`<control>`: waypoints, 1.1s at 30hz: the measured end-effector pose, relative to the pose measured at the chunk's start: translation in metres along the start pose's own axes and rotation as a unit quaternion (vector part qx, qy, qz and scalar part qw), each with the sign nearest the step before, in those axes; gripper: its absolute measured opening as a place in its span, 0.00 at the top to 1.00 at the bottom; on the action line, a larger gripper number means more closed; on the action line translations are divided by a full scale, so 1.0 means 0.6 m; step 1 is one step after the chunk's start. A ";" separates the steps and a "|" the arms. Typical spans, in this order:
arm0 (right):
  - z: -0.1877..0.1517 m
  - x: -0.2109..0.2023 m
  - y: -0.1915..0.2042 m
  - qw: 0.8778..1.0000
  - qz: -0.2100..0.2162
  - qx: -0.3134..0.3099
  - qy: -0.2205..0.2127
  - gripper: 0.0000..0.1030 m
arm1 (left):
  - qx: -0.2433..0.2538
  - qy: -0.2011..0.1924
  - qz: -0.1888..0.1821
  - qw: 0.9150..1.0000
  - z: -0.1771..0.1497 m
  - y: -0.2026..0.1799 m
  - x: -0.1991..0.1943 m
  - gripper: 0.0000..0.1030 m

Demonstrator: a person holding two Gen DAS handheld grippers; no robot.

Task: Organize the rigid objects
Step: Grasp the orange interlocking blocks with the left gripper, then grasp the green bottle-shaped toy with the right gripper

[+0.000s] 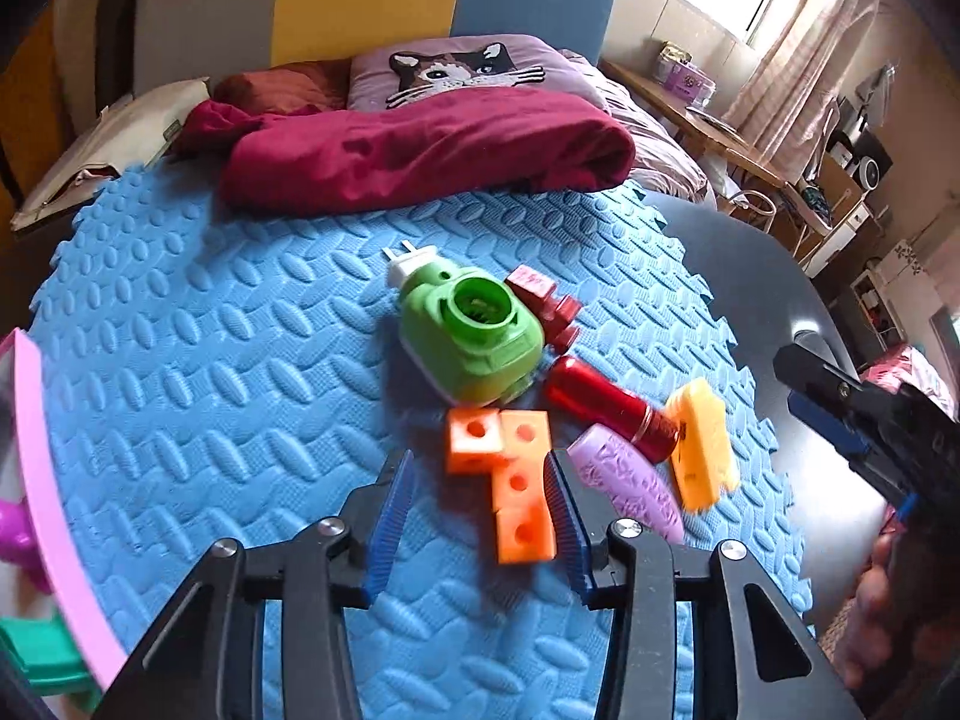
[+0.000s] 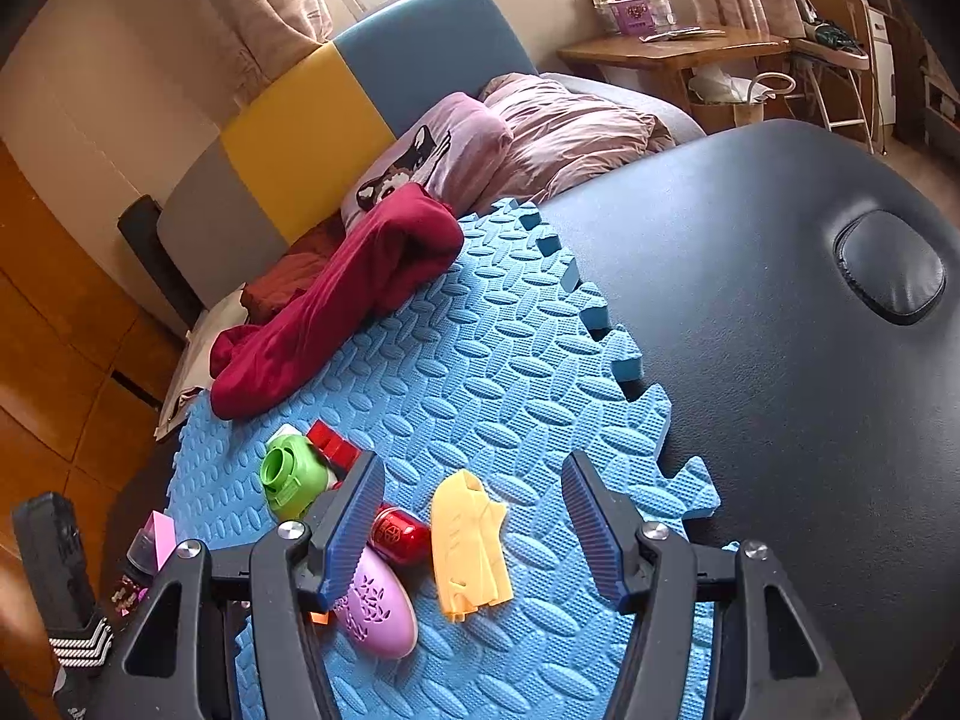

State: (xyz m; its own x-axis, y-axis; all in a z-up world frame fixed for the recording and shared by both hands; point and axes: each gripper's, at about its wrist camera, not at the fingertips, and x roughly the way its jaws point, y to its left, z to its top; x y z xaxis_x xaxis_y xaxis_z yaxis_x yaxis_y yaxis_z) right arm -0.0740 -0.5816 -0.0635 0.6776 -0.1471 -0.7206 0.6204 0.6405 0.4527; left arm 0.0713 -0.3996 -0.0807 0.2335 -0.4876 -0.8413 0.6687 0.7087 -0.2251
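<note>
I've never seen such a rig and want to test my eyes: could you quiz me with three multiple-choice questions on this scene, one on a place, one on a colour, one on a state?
1. The green plug lies on: A a chair; B the mat; C the floor.
2. The block with holes is: A orange; B white; C black.
3. The right gripper is: A shut on a cup; B shut on a spoon; C open.
Answers: B, it rests on the blue foam; A, it is plainly orange; C, its fingers stand apart and press on nothing.
</note>
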 end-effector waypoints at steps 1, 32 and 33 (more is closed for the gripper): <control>0.000 -0.001 0.000 1.000 0.001 0.000 -0.001 0.40 | 0.001 0.002 0.003 1.000 0.002 -0.003 0.007 0.56; -0.020 0.012 0.054 0.995 0.010 -0.096 0.019 0.62 | 0.066 -0.080 0.014 0.995 -0.151 0.031 -0.046 0.60; -0.025 0.015 0.063 0.994 0.014 -0.110 0.024 0.62 | 0.064 -0.078 0.012 0.995 -0.149 0.033 -0.045 0.60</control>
State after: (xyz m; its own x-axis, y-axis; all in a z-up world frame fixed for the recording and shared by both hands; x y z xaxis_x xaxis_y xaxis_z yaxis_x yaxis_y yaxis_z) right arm -0.0504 -0.5473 -0.0605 0.6704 -0.0936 -0.7361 0.4962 0.7941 0.3509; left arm 0.0152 -0.3269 -0.1064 0.3505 -0.5525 -0.7562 0.7434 0.6552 -0.1341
